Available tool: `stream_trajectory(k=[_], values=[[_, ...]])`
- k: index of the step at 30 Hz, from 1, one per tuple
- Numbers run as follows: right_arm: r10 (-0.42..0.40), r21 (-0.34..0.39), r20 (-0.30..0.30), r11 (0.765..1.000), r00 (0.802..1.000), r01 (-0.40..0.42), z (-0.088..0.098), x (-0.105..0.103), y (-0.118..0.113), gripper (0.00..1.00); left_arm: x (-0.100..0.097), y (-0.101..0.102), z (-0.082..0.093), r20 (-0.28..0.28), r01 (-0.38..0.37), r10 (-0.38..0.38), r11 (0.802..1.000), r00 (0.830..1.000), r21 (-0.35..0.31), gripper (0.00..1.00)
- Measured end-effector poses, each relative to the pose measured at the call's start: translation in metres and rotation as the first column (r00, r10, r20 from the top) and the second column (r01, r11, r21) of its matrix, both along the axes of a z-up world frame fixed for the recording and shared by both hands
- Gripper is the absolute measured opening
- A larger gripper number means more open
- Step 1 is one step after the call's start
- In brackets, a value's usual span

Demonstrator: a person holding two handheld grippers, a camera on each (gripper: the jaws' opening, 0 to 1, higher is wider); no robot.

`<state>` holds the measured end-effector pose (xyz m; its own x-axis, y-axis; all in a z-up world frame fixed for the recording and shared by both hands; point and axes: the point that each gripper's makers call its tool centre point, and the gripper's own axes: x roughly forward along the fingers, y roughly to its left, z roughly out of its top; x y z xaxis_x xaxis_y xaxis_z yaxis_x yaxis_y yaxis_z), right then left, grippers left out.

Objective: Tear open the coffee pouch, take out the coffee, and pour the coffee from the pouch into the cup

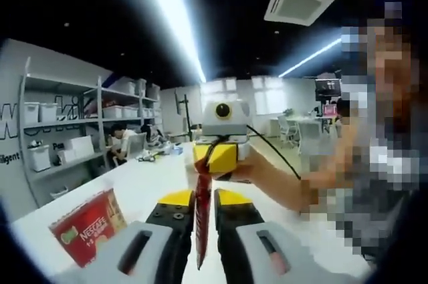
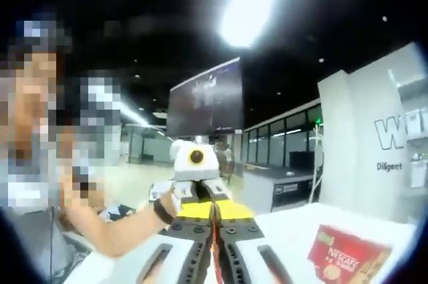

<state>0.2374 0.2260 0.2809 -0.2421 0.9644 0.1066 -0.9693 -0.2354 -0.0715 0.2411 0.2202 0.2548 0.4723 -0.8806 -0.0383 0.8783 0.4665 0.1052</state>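
Item one: my left hand-held gripper (image 1: 202,209), black jaws with yellow tips, closed tight on a thin red coffee pouch (image 1: 202,220) that stands edge-on between them, its lower end hanging down past the jaws. The pouch runs up toward my right hand-held gripper (image 1: 215,157), which faces me from the far end with its yellow front touching the top of the pouch.

Item two: the right gripper view. My right hand-held gripper (image 2: 214,220) has its jaws pressed together on the same coffee pouch (image 2: 214,240), seen as a narrow red strip in the seam. Directly opposite, my left hand-held gripper (image 2: 210,197) meets it nose to nose, held by my hand (image 2: 164,207).

Item three: red Nescafé box (image 1: 87,226), lying tilted on the white worktop (image 1: 144,184) to the lower left of my left jaws, well apart from the pouch. In the right gripper view the box (image 2: 344,256) sits at lower right on the worktop (image 2: 294,224).

Item four: surroundings. Shelving (image 1: 63,130) with white storage bins along the wall, and a dark hanging screen (image 2: 204,100).
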Motion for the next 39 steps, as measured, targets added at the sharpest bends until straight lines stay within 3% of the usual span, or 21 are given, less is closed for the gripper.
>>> stream_trajectory(k=[11,15,18,20,22,24,25,29,39], values=[[0.043,0.002,-0.023,0.999,0.999,-0.043,0.001,-0.009,-0.005,0.02,-0.006,0.0,0.008,-0.003,0.008,-0.008,1.0,1.0,-0.01,0.09],[0.058,0.015,-0.064,0.998,0.996,-0.057,0.006,-0.006,-0.007,0.02,-0.009,-0.004,0.011,-0.05,0.01,-0.012,0.999,0.999,-0.035,0.06],[0.105,0.034,-0.144,0.994,0.984,-0.101,0.009,-0.007,-0.01,0.03,-0.008,-0.005,0.013,-0.093,0.019,-0.025,0.998,0.995,-0.061,0.06],[0.164,0.043,-0.251,0.986,0.954,-0.158,0.011,-0.01,-0.012,0.03,-0.011,-0.008,0.014,-0.096,0.035,-0.042,0.997,0.994,-0.074,0.05],[0.205,0.065,-0.293,0.979,0.934,-0.194,0.012,-0.012,-0.013,0.03,-0.013,-0.01,0.015,-0.094,0.047,-0.054,0.996,0.994,-0.079,0.05],[0.207,0.069,-0.286,0.978,0.936,-0.195,0.01,-0.014,-0.013,0.04,-0.013,-0.01,0.016,-0.099,0.05,-0.058,0.995,0.993,-0.082,0.05],[0.199,0.085,-0.252,0.979,0.947,-0.183,0.01,-0.013,-0.013,0.05,-0.012,-0.01,0.016,-0.109,0.043,-0.052,0.996,0.993,-0.084,0.04],[0.146,0.052,-0.203,0.989,0.968,-0.138,0.003,-0.009,-0.012,0.09,-0.007,-0.002,0.023,-0.165,0.016,-0.042,0.987,0.985,-0.161,0.04],[0.135,0.073,-0.174,0.99,0.975,-0.124,0.006,-0.008,-0.008,0.09,-0.005,0.005,0.024,-0.182,0.003,-0.037,0.983,0.983,-0.184,0.04]])
